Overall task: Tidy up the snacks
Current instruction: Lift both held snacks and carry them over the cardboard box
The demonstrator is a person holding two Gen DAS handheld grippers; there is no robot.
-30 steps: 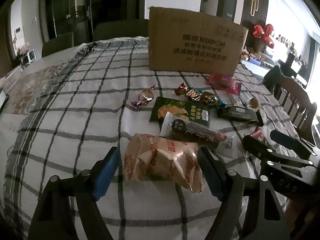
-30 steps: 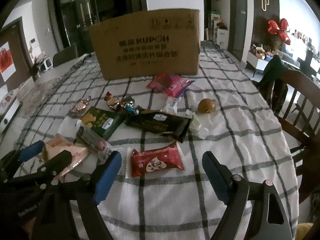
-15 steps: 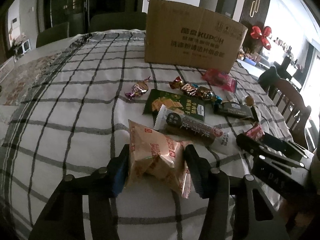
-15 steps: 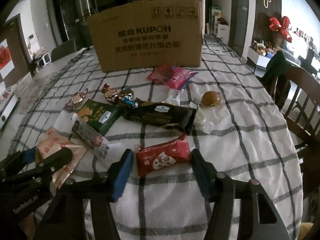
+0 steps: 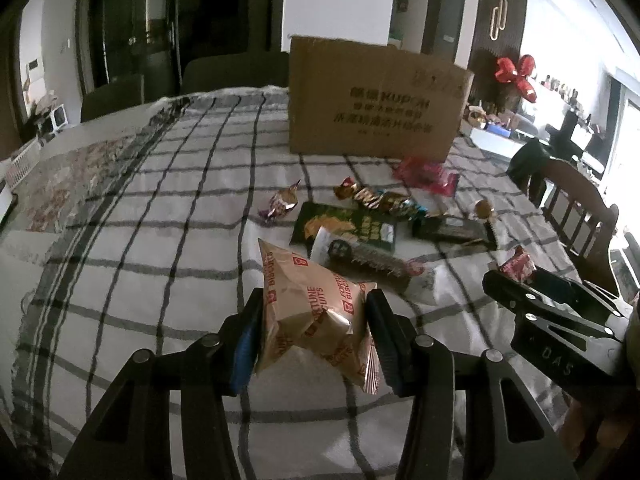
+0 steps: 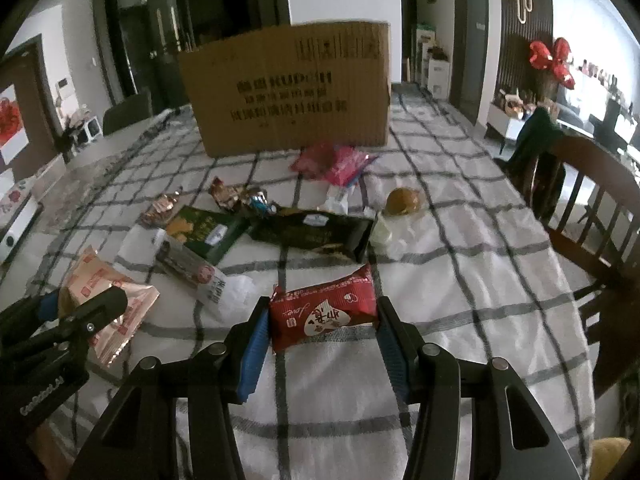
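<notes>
A tan biscuit bag (image 5: 296, 280) sits tilted between the fingers of my left gripper (image 5: 314, 320); the jaws are closing and both pads press into its crumpled sides. It has been raised slightly off the checked tablecloth (image 5: 160, 240). In the right wrist view, a red snack packet (image 6: 320, 300) spans my right gripper (image 6: 322, 320). Those jaws are closing too, with the pads against the packet's ends. Each gripper also shows at the edge of the other's view. A large cardboard box (image 6: 288, 88) stands at the far side of the table.
Loose snacks lie between the grippers and the box: a green packet (image 5: 344, 228), a dark packet (image 6: 312, 232), pink packets (image 6: 332, 160), wrapped candies (image 5: 280, 204), a long striped packet (image 6: 188, 264) and a round bun (image 6: 404, 200). A wooden chair (image 6: 592, 200) stands right.
Both grippers have gone from wide open to closed around their packets. The biscuit bag has been squeezed, tipped up and lifted a little. The red packet is now gripped at its ends.
</notes>
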